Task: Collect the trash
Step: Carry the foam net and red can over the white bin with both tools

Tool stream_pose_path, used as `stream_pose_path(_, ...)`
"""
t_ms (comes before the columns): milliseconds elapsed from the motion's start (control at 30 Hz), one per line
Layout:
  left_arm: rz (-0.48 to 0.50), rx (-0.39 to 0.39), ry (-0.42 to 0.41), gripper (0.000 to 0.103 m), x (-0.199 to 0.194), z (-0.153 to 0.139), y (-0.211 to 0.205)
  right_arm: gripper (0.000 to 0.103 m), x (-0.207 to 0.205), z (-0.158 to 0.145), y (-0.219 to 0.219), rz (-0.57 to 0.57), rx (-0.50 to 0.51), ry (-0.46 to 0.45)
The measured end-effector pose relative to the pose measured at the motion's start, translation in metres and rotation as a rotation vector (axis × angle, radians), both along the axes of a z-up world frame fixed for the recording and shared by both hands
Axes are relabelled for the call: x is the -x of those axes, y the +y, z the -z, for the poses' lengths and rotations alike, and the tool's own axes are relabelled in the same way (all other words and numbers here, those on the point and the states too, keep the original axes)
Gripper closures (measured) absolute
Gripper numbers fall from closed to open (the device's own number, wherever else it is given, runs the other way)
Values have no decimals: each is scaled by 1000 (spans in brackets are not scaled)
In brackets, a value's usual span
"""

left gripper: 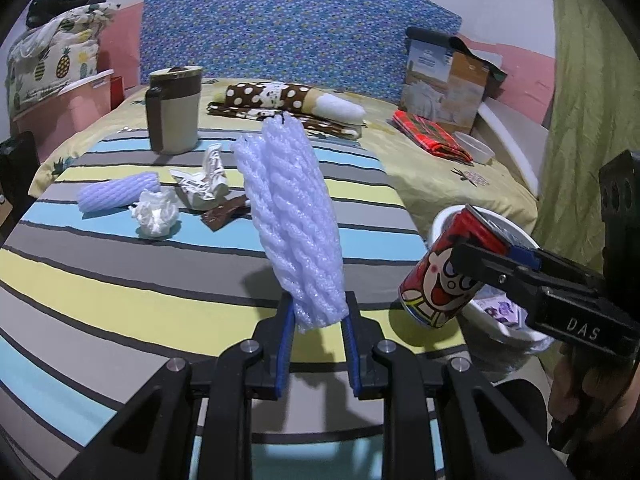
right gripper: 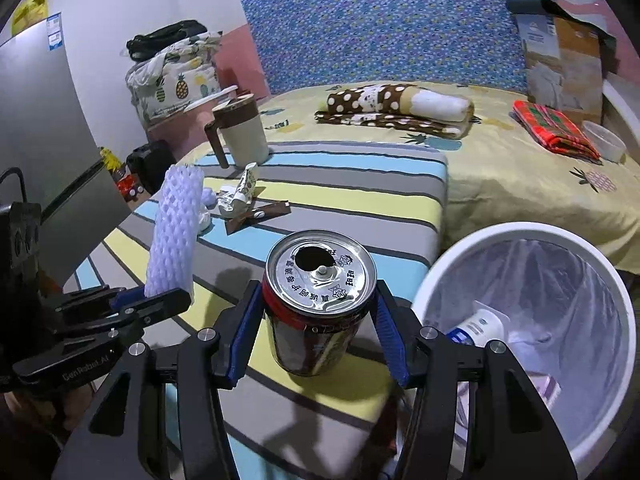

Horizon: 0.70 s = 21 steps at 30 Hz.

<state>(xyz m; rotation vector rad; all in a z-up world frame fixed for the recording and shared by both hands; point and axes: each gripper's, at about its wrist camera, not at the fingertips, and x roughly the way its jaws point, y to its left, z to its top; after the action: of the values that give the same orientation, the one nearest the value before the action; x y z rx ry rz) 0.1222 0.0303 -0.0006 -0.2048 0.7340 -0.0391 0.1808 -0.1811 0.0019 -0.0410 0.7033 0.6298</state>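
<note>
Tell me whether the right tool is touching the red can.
Touching. In the right wrist view the right tool has both blue pads pressed against the sides of the red can, holding it above the striped cloth beside the white bin.

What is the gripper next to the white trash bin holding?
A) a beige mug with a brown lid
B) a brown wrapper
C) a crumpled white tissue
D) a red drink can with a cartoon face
D: the right gripper has its blue-padded fingers on both sides of the red drink can with a cartoon face, lifted beside the round white trash bin.
</note>
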Motion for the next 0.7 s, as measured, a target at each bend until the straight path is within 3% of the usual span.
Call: stream_pose_path(700, 166, -11, -19, 79, -5, -13, -66, 47, 13, -15, -55, 146, -40, -54)
